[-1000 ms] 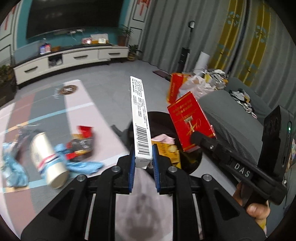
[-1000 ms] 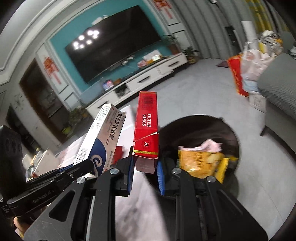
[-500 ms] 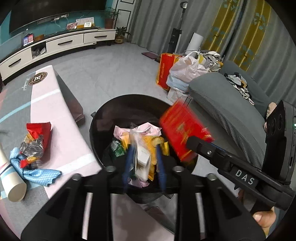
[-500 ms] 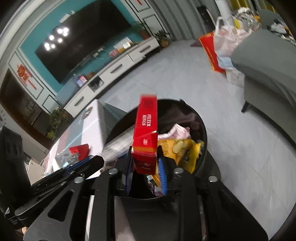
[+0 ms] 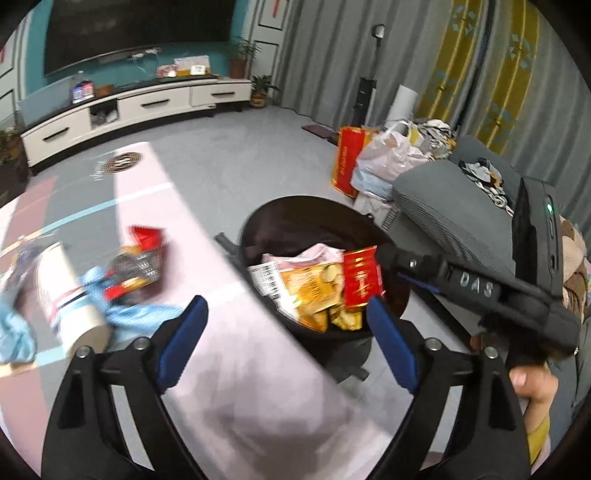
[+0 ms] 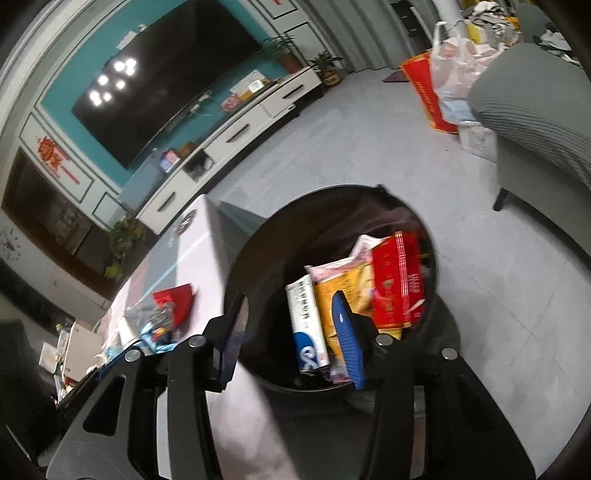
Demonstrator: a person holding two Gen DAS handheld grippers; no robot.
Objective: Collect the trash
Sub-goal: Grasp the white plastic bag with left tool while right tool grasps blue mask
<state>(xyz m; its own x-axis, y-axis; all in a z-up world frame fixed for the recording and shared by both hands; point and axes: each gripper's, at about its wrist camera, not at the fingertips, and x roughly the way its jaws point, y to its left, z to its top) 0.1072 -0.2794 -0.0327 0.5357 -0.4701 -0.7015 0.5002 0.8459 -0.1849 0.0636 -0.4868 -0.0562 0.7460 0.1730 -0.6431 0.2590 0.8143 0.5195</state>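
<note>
Both boxes have dropped: red box [image 6: 397, 284] and white box [image 6: 306, 325] lie in the bin [image 6: 436, 280] beyond each spread, empty hand-held gripper [image 6: 291, 328].

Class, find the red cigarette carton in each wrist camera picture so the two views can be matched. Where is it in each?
Left wrist view: the red cigarette carton lies in the black trash bin, right of centre, beside the yellow snack bag.
Right wrist view: the carton is in the bin, right of centre.
Shared landmark: the television.
</note>
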